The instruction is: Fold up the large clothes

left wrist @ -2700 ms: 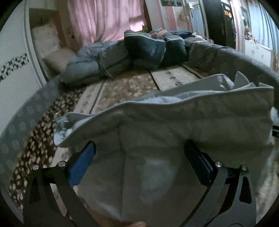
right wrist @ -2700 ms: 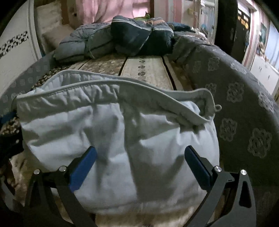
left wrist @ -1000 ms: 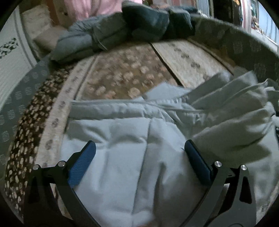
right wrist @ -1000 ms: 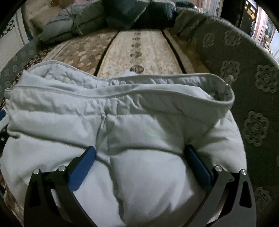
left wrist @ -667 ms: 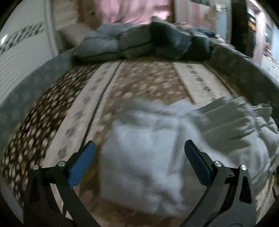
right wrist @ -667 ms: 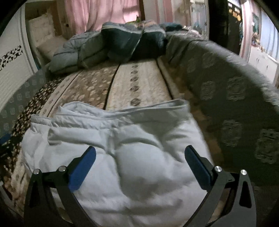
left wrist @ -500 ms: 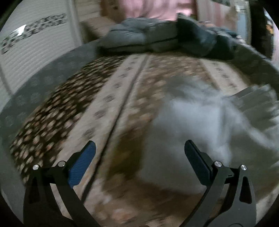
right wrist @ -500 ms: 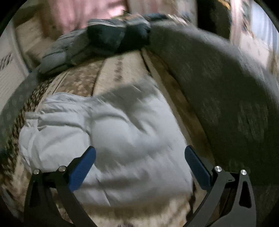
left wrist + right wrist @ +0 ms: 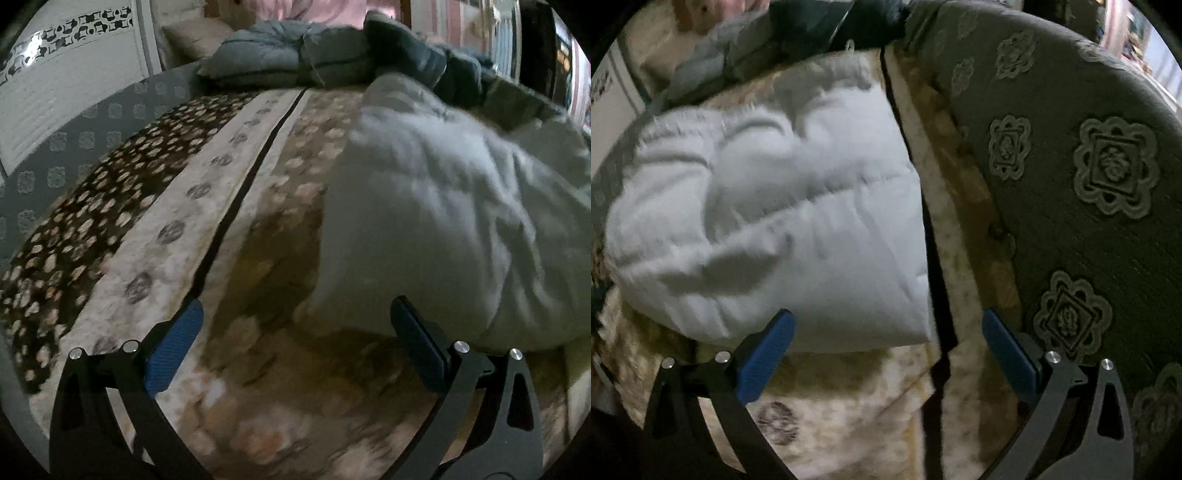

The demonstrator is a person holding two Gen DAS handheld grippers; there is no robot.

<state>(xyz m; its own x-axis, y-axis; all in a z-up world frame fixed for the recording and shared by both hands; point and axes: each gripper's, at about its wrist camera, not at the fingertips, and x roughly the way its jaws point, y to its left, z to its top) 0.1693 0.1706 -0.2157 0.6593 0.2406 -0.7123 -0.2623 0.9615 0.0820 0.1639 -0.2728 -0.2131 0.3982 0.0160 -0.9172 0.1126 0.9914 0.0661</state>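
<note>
A pale grey-white padded garment lies folded in a bundle on the patterned bedspread. In the right wrist view the same bundle fills the left and middle. My left gripper is open and empty, to the left of the bundle's near edge. My right gripper is open and empty, at the bundle's near right corner, not touching it.
Blue-grey quilts and dark bedding are piled at the far end of the bed. A dark grey patterned sofa side or bed frame rises on the right. A white panelled wall is on the left.
Both grippers have let go of the garment and drawn back. The bundle now lies on the bed. The left gripper has swung left, the right gripper right.
</note>
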